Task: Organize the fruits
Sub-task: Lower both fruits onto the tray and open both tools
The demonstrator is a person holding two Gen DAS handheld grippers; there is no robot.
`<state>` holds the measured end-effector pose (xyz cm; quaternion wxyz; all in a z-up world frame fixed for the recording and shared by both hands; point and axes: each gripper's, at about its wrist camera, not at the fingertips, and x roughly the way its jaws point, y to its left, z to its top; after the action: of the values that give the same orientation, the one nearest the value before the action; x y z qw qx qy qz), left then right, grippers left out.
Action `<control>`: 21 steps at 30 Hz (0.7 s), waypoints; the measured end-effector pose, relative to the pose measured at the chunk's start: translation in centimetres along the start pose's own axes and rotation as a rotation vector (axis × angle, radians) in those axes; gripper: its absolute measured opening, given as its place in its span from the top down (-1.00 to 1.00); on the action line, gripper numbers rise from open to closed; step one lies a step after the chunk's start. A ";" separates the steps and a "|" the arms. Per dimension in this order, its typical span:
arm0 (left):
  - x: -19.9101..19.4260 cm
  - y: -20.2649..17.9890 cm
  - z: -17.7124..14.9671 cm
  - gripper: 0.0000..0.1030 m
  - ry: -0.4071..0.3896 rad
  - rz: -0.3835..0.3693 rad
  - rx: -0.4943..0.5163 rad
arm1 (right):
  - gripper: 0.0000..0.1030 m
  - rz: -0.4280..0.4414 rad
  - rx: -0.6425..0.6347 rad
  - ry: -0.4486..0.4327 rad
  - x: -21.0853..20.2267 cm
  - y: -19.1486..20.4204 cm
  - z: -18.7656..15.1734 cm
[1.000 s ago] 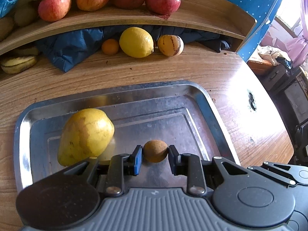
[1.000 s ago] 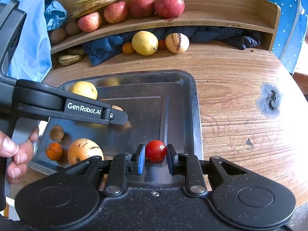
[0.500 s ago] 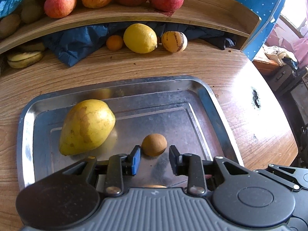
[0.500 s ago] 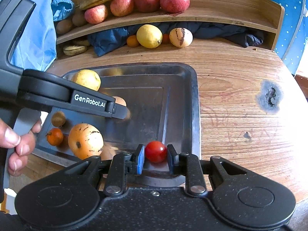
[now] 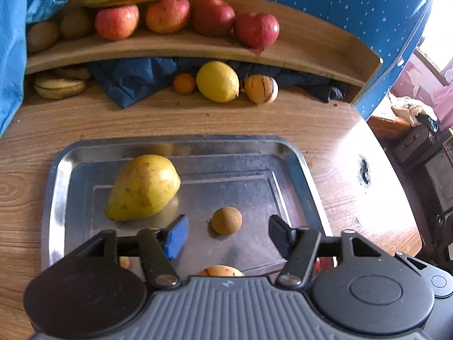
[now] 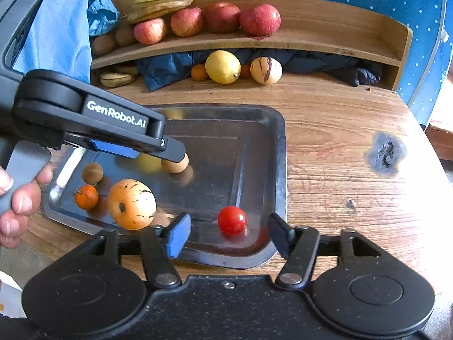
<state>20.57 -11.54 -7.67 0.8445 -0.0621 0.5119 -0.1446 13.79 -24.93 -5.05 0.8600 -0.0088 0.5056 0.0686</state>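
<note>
A metal tray (image 5: 175, 141) lies on the wooden table. On it a yellow pear-shaped fruit (image 5: 144, 187) rests beside a small brown round fruit (image 5: 226, 221). My left gripper (image 5: 228, 233) is open, its fingers wide apart on either side of that brown fruit and not touching it. In the right wrist view a red cherry tomato (image 6: 232, 219) sits near the tray's (image 6: 280, 170) near right corner. My right gripper (image 6: 229, 233) is open just behind it. The left gripper (image 6: 170, 150) hovers over the brown fruit (image 6: 177, 165).
An orange striped fruit (image 6: 131, 204), a small orange (image 6: 86, 197) and another brown fruit (image 6: 92, 172) occupy the tray's left end. Behind, a lemon (image 6: 223, 66) and striped fruit (image 6: 266, 70) lie under a shelf of apples (image 6: 259, 19) and bananas (image 6: 161, 2). A dark burn mark (image 6: 385, 153) is on the table at right.
Both grippers opened wide. The left let go of the brown fruit and the right let go of the cherry tomato; both fruits now rest on the tray. The grippers drew back slightly.
</note>
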 end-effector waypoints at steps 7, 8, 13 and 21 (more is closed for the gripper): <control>-2.4 1.1 -0.6 -0.95 -0.036 -0.001 -0.047 | -0.95 0.009 0.030 -0.057 -1.9 -0.1 0.1; -2.7 1.4 -0.8 -0.98 -0.036 0.002 -0.062 | -0.97 0.014 0.036 -0.065 -2.1 -0.1 0.2; -4.0 2.9 -1.8 -0.99 -0.027 0.039 -0.096 | -0.98 0.022 0.038 -0.071 -2.6 0.0 0.1; -6.2 4.5 -4.4 -0.99 -0.007 0.090 -0.035 | -0.99 0.088 -0.001 -0.023 -3.0 0.8 -0.6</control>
<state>14.82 -5.15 -5.66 0.8507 -0.0544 0.5136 -0.0974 11.74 -24.46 -2.69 0.8620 0.0140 0.4953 0.1067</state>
